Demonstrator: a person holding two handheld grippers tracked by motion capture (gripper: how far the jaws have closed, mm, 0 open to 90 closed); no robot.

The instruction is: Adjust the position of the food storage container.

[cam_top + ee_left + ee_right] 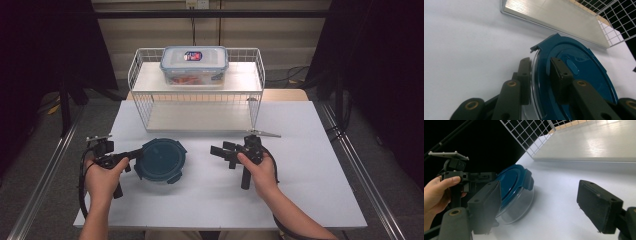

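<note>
A round clear container with a dark blue clip lid (161,159) stands on the white table, left of centre. My left gripper (136,156) reaches it from the left. Its jaws pinch the lid's near rim (539,62), one outside the clear wall and one on top of the lid (584,72). My right gripper (218,148) is held to the right of the container and points at it, a short gap away. Its jaws stand wide apart with nothing between them (539,192). That view looks at the container (514,195) and at the left hand (436,192).
A white wire rack (142,107) with two shelves stands at the back of the table (310,190). A rectangular clear box with a blue-edged lid (194,64) sits on its upper shelf. The lower shelf (599,145) lies just beyond the container.
</note>
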